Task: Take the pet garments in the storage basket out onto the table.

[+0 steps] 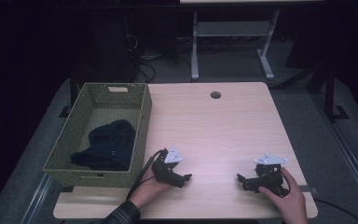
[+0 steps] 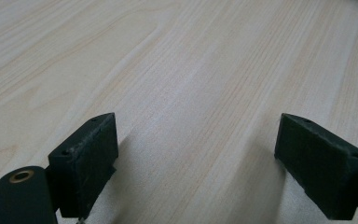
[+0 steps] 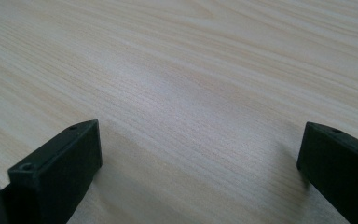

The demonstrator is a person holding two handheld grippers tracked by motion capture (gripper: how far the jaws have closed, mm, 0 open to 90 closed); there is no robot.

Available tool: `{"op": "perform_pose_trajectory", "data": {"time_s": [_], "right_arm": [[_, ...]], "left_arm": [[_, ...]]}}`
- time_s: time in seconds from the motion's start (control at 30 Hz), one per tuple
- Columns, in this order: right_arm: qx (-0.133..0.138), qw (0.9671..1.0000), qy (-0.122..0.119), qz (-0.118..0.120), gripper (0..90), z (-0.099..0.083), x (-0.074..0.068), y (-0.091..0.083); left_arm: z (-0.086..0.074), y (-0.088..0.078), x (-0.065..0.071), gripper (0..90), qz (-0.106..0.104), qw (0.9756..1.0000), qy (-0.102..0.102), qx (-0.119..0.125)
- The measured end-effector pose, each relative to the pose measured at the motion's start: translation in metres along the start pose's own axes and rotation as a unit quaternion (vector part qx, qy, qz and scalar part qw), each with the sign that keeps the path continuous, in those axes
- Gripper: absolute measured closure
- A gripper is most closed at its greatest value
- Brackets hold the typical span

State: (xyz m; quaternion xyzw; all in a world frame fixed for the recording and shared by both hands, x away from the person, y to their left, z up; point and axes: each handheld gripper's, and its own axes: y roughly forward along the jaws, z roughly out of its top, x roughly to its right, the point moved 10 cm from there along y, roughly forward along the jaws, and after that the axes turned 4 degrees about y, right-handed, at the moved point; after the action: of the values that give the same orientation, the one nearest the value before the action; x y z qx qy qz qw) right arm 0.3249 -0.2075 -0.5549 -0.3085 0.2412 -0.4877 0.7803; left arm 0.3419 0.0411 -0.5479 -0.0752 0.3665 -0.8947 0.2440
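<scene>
The high view looks forward and down over the whole pale wooden desk (image 1: pixel 223 126); both gripper views skim its bare grain (image 2: pixel 186 70) closely.

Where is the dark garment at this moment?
In the high view, the dark garment lies inside the green woven basket at the table's left edge, just left of the left tool.

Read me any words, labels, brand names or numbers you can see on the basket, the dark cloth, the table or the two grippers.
None: no legible text on the woven basket, the dark cloth, the table, the left gripper or the right gripper. The pale patch on the basket's far rim shows no writing.
</scene>
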Motion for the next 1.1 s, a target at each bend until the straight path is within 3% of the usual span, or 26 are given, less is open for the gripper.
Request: {"op": "perform_pose_trajectory", "data": {"time_s": [0.63, 0.73, 1.1], "right_arm": [[0.0, 1.0, 0.0, 0.0, 0.0, 0.0, 0.0, 0.0], [0.0, 1.0, 0.0, 0.0, 0.0, 0.0, 0.0, 0.0], [0.0, 1.0, -0.001, 0.001, 0.0, 0.0, 0.0, 0.0]], "left_arm": [[0.001, -0.001, -0.001, 13.2, 0.008, 0.9998, -0.002, -0.018], [0.007, -0.004, 0.0, 13.2, 0.006, 1.0, -0.005, -0.004], [0.011, -0.009, -0.002, 13.5, 0.007, 0.9999, -0.008, -0.001]]}}
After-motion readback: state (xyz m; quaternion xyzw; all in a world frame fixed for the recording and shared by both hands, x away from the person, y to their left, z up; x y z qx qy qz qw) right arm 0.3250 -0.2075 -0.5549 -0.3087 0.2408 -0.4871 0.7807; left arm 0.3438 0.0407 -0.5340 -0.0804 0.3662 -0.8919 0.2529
